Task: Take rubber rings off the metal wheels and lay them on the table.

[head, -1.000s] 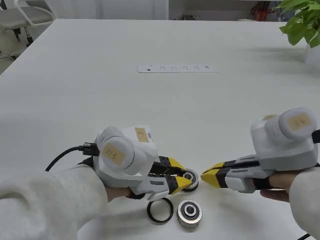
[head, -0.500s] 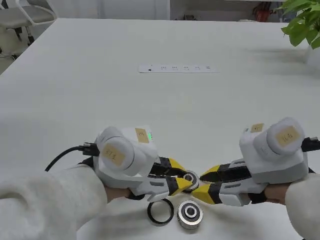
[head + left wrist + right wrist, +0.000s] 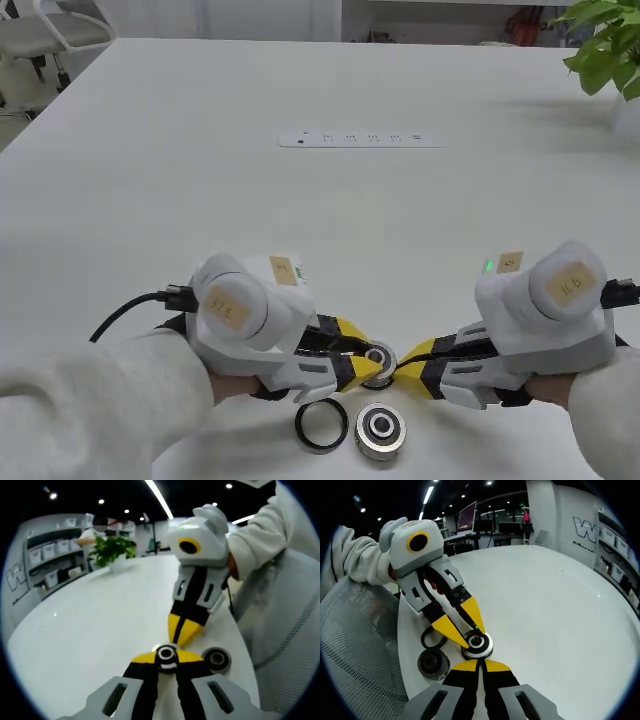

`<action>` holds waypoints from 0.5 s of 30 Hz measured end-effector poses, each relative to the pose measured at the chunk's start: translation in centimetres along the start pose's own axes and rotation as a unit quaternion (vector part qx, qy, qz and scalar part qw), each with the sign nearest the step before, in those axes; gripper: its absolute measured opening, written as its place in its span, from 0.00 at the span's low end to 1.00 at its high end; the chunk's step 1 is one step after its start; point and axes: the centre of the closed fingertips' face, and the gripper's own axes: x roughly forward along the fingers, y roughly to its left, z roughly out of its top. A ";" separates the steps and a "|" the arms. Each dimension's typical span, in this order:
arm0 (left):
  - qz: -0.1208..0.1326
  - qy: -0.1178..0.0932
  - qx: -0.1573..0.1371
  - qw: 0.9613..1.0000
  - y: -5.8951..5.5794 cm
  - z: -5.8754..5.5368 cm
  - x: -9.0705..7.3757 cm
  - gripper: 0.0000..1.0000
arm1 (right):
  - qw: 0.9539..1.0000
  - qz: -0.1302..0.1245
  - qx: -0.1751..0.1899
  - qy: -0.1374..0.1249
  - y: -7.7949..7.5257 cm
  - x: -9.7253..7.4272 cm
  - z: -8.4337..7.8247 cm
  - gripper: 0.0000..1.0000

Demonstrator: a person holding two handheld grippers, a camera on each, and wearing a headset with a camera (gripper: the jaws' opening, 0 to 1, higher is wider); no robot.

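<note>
The left gripper (image 3: 366, 362) clamps the small silver metal wheel (image 3: 477, 643); the right gripper (image 3: 404, 364), jaws together, touches its black rubber ring (image 3: 469, 653); slipping could wrench the wheel free.

plant (image 3: 600, 42) cut by edge | held wheel (image 3: 378, 354) half hidden (by jaws)

Held wheel (image 3: 379, 356) and loose wheel (image 3: 380, 427): bright metal, polished, dark inner band. Rubber ring (image 3: 321, 423): black, smooth, faint sheen. Table (image 3: 200, 150): white, smooth, matt. Left gripper (image 3: 371, 359) and right gripper (image 3: 402, 368): hard moulded plastic, pale grey satin housings with tan paper labels (image 3: 228, 308), glossy yellow-and-black jaws. Cable (image 3: 125, 312): black matt sheath. Sleeve (image 3: 90, 395): white fleecy cloth, napped.
</note>
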 end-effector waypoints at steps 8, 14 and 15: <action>0.001 0.001 0.001 1.000 0.1 0.0 0.0 0.13 | 0.998 -0.010 0.064 0.004 -0.9 -0.3 0.2 0.00; 0.001 0.001 0.001 1.000 0.1 0.0 -0.1 0.13 | 0.992 -0.010 0.121 -0.031 -1.4 -0.9 1.0 0.00; 0.001 0.001 0.001 1.000 0.1 0.0 -0.1 0.13 | 0.992 -0.007 0.120 -0.034 -1.2 -1.0 1.2 0.00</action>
